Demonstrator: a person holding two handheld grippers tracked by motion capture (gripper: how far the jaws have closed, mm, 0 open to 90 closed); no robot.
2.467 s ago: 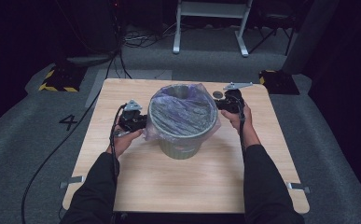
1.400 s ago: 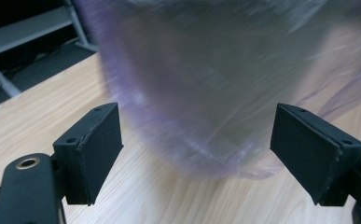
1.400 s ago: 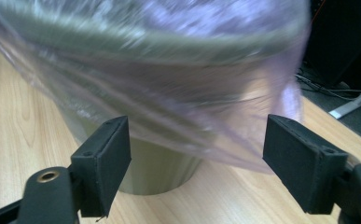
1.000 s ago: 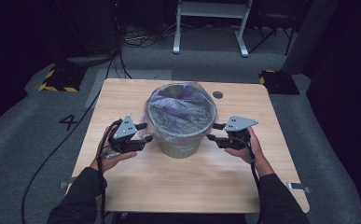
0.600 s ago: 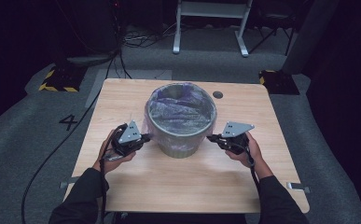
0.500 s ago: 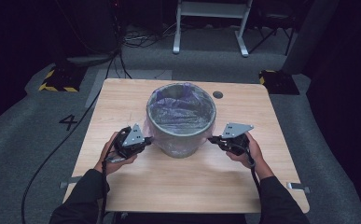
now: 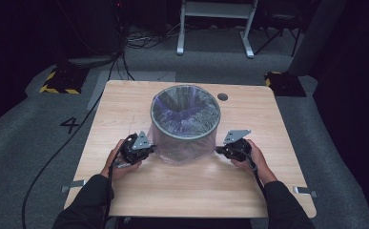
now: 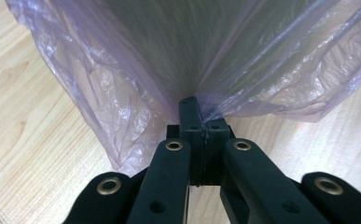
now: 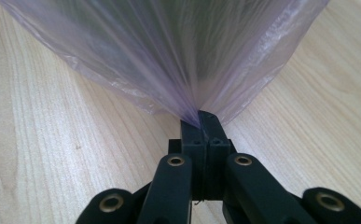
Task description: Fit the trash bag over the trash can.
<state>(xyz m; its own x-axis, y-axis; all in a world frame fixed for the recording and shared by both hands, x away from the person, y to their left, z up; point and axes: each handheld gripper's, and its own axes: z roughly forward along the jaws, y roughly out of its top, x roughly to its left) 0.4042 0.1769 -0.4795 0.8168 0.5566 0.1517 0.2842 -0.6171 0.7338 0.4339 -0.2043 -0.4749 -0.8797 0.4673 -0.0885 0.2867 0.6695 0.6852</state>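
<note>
I see thin purple bag over bin. L tongs, R tongs clamped on film; wrinkles clear close-up, bin mouth from high view.

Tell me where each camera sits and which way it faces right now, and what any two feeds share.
High view: above the person's side, looking forward and down on the table and bin; forearms and both grippers show.
Left gripper view: rides the left gripper, looking along shut jaws at the purple bag.
Right gripper view: rides the right gripper, jaws pinching the bag.
Both gripper views share bag film and tabletop.
</note>
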